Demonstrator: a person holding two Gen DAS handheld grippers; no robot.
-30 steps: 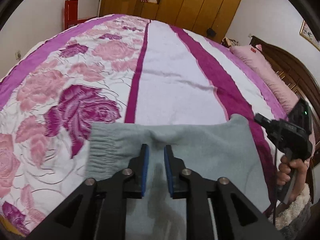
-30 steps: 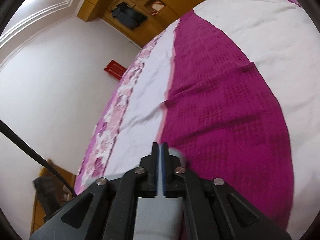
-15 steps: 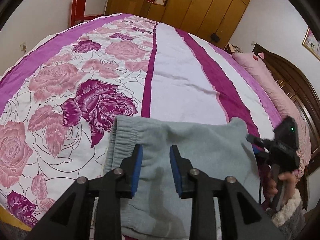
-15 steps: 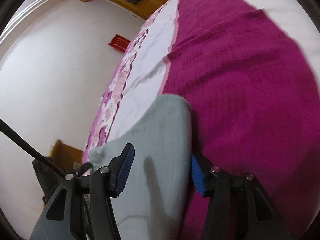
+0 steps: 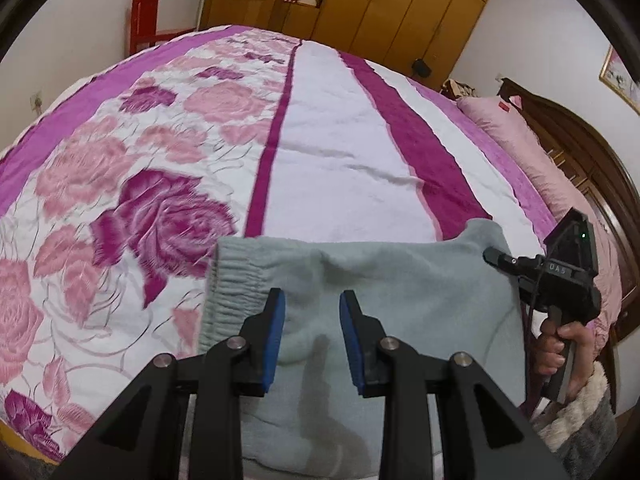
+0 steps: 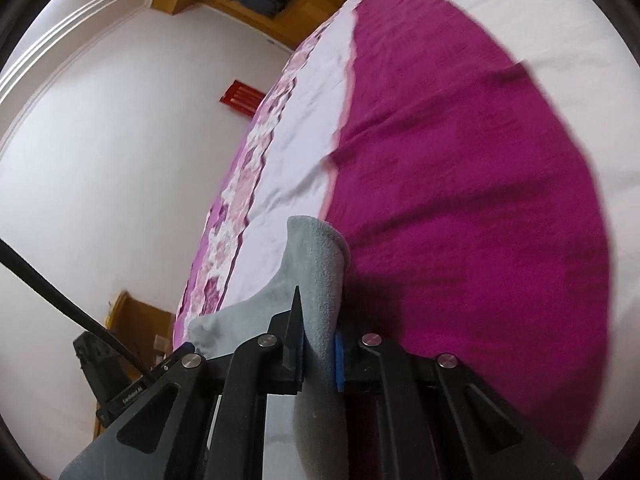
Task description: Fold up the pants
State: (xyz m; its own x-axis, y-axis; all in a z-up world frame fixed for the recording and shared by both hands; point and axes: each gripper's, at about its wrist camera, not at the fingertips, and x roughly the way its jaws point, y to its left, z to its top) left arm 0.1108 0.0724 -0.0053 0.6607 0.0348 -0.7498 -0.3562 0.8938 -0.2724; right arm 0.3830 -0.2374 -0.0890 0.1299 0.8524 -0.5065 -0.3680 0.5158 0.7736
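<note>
Wood wardrobe point(image 5: 384, 4), white walls point(image 5: 92, 4), floral bedspread point(image 5: 168, 152).

- A home bedroom.
- A wide bed point(image 5: 328, 152) fills most of the view, under a rose-patterned pink and magenta bedspread point(image 5: 160, 184).
- A pink pillow point(image 5: 516, 136) lies against a dark wooden headboard point(image 5: 580, 152) on the bed's right edge.
- A wooden wardrobe point(image 5: 384, 4) stands beyond its far edge.
- A framed picture point(image 5: 622, 76) hangs on the wall.

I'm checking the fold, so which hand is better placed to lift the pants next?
Probably the right gripper: its fingers pinch the grey pants at their edge, while the left gripper hangs open above the middle.
</note>
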